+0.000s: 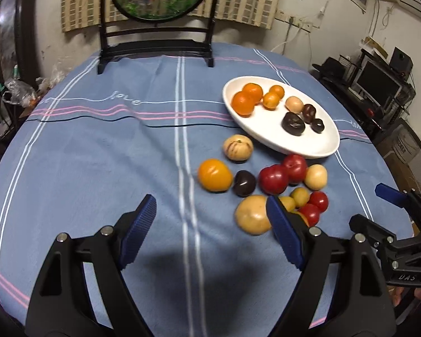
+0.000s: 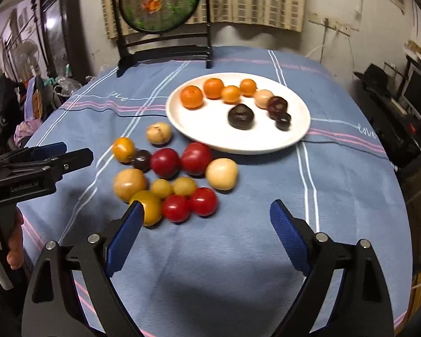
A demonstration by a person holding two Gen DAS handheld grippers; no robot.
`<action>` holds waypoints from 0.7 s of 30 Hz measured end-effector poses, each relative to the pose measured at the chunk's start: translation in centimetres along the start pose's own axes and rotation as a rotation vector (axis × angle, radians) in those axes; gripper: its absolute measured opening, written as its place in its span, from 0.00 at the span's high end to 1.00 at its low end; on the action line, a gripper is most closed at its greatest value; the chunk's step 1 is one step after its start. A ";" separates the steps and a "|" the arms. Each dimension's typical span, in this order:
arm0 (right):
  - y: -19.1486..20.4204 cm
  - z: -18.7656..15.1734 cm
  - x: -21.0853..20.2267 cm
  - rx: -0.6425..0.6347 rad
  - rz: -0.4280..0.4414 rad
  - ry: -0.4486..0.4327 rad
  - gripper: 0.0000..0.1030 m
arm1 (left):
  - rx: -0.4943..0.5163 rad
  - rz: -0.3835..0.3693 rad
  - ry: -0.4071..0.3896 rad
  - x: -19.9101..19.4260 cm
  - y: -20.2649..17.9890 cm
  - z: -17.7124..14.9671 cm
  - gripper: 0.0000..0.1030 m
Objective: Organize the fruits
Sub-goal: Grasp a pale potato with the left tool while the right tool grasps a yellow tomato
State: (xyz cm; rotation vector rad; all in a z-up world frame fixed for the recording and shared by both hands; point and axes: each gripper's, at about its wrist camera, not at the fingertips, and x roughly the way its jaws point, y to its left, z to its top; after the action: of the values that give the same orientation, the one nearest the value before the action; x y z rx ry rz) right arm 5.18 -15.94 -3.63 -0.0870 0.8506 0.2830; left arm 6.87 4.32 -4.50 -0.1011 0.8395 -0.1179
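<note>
I see both hand-held grippers, left and right, with ribbed blue pads spread apart, empty. Smooth round fruits cluster on the cloth-covered counter; others sit in the glossy white plate.

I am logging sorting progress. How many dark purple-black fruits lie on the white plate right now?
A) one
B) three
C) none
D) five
B: the white plate holds three dark fruits, a large one, a medium one and a small one, beside four orange ones and one pale one; a fourth dark fruit lies on the tablecloth.
</note>
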 end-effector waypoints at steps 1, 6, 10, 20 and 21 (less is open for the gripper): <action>0.4 -0.1 0.0 -0.006 0.008 0.003 0.11 | -0.007 0.007 -0.006 -0.4 0.3 -0.2 0.20; 1.1 -1.3 0.0 0.007 0.072 0.002 0.12 | -0.027 0.028 -0.011 -1.2 1.9 -1.3 0.20; 2.2 -2.0 0.4 0.013 0.180 0.003 0.39 | -0.052 0.027 0.002 -1.1 2.9 -2.0 0.20; 5.5 -0.8 4.5 -0.066 0.119 0.071 0.57 | -0.106 0.029 -0.006 -1.8 5.7 -3.1 0.20; 5.6 -0.8 5.1 -0.072 0.095 0.077 0.57 | -0.112 0.025 -0.006 -1.8 6.0 -3.1 0.20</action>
State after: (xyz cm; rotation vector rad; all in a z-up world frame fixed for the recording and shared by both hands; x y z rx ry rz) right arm 6.19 -9.60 -7.75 -0.1255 0.9222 0.4016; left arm 3.72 10.38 -6.03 -0.1960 0.8407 -0.0466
